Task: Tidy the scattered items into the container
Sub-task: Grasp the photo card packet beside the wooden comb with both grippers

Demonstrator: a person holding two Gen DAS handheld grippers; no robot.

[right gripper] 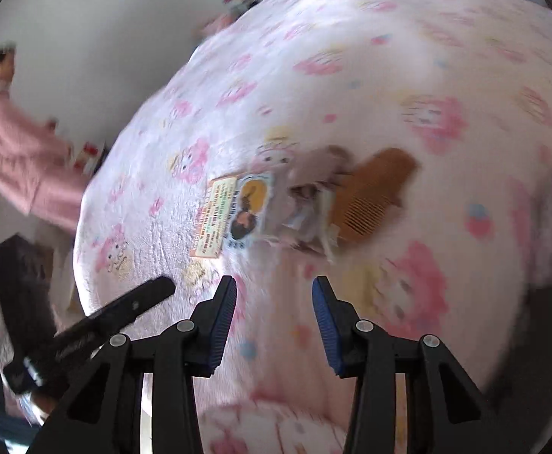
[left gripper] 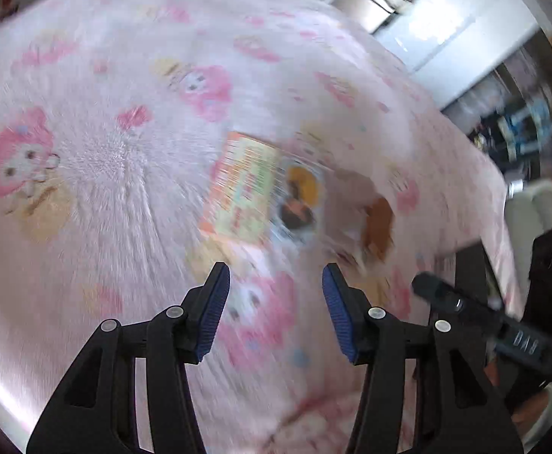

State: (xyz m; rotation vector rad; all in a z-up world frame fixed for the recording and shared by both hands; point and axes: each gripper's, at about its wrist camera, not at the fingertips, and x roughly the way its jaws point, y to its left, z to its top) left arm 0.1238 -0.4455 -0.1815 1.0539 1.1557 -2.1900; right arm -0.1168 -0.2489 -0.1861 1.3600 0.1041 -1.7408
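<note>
Both the left gripper (left gripper: 276,310) and the right gripper (right gripper: 274,321) stand open and hold nothing. On the pink blanket (right gripper: 389,56), the orange card (right gripper: 215,215), a picture packet (right gripper: 251,208) and a brown comb (right gripper: 370,193) lie at 12 o'clock from the jaws. No container is visible. The flat card can slip on soft plush, or the pads can pinch the blanket.

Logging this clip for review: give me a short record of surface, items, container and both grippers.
surface: pink cartoon-print blanket
items: orange-edged printed card, clear packet, brown comb, lying close together
container: none in view
left gripper: open, empty, above the blanket
right gripper: open, empty, short of the items
image quality: motion-blurred
</note>
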